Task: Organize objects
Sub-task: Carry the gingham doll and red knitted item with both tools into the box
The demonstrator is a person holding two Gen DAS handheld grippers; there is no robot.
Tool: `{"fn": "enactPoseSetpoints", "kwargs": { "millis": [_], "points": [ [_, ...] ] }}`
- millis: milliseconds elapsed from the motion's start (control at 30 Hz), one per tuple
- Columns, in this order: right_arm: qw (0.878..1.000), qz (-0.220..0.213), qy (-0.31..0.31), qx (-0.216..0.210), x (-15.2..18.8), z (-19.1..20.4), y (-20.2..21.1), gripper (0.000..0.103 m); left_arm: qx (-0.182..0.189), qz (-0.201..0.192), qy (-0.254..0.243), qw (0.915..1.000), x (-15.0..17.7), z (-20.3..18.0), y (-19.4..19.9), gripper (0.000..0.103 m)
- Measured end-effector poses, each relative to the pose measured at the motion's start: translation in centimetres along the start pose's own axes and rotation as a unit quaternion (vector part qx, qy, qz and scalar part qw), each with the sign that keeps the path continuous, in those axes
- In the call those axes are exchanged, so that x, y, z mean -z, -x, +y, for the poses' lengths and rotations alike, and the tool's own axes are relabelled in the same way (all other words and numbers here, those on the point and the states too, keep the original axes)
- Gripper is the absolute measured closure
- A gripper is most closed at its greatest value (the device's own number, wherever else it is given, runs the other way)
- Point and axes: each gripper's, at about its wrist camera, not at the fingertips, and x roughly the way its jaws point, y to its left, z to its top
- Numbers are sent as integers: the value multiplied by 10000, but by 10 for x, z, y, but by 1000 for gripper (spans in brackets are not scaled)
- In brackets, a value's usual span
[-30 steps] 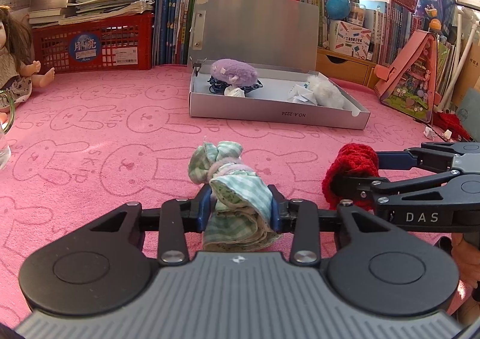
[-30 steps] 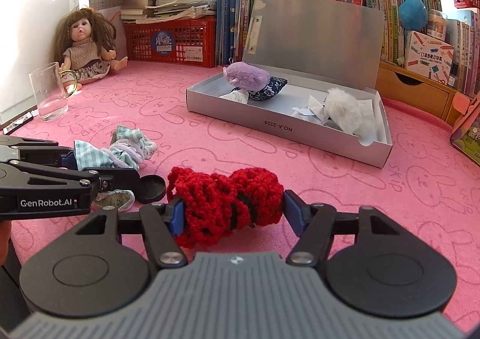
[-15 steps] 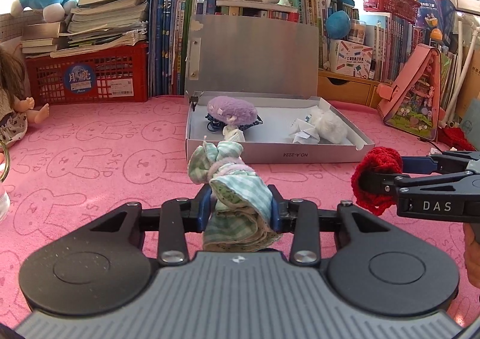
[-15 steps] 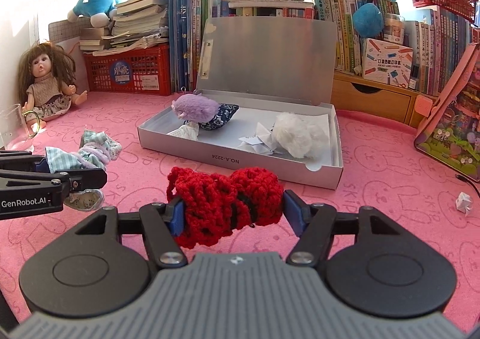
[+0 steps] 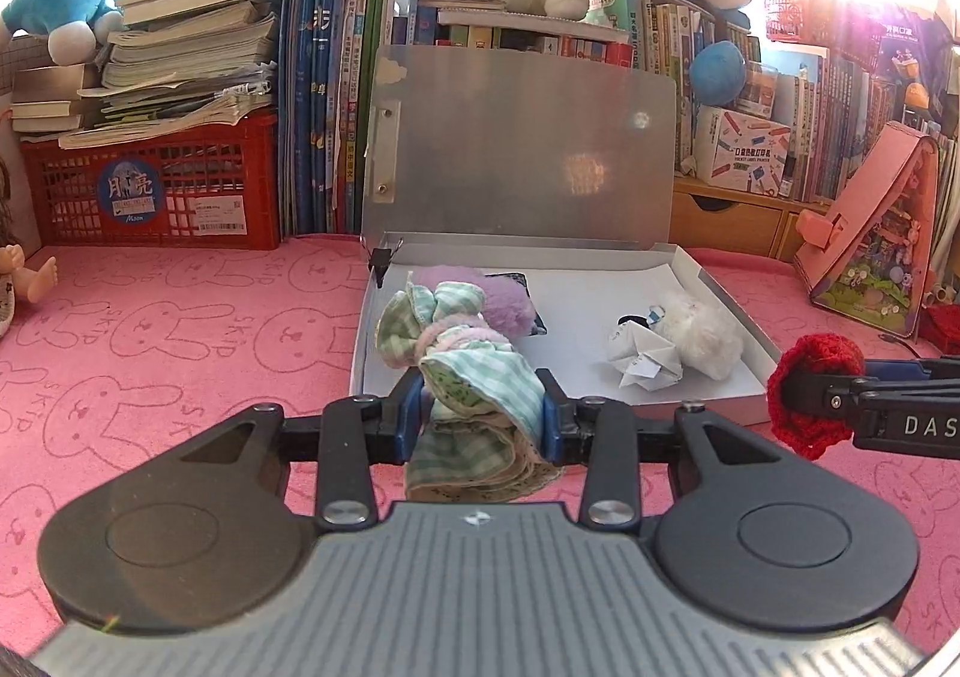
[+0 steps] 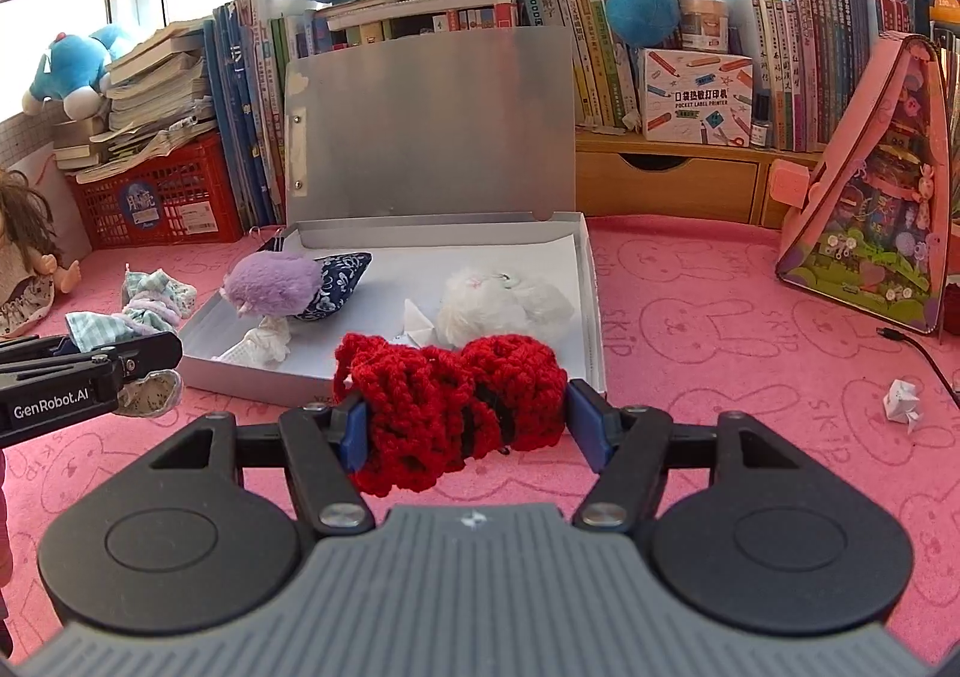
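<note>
My left gripper [image 5: 480, 413] is shut on a green checked cloth bundle [image 5: 474, 377], held above the near left edge of the open grey box [image 5: 708, 413]. My right gripper [image 6: 465, 416] is shut on a red crocheted piece [image 6: 456, 401], just in front of the grey box [image 6: 591, 317]. Inside the box lie a purple plush [image 6: 270, 284], a blue patterned pouch [image 6: 336, 281], a white fluffy toy [image 6: 504, 305] and crumpled paper [image 5: 642, 356]. Each gripper shows at the edge of the other's view, the left one with its cloth bundle [image 6: 144, 311] and the right one with its red piece [image 5: 810, 389].
The box lid [image 5: 522, 143] stands upright against rows of books. A red basket [image 5: 156, 185] with stacked books sits back left, a doll [image 6: 24, 257] at far left. A pink toy house [image 6: 870, 209] stands right. A paper scrap [image 6: 903, 398] and a black cable [image 6: 918, 350] lie on the pink mat.
Both grippers have moved forward and upward toward the box, each still holding its item. The box now looks much closer, and the cloth bundle overlaps its near left edge.
</note>
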Motion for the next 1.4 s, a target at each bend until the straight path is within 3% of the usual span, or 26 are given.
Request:
{"fn": "enactPoseSetpoints", "kwargs": {
  "millis": [267, 633, 1400],
  "points": [
    [9990, 254, -351, 106, -13, -13, -37, 36, 70, 140, -75, 9999, -11, 0, -44, 60],
    [9988, 452, -188, 40, -22, -5, -77, 38, 197, 302, -304, 9989, -14, -6, -84, 60],
    [9984, 447, -343, 12, -44, -8, -132, 38, -237, 570, -296, 9977, -31, 22, -147, 60]
  ]
}}
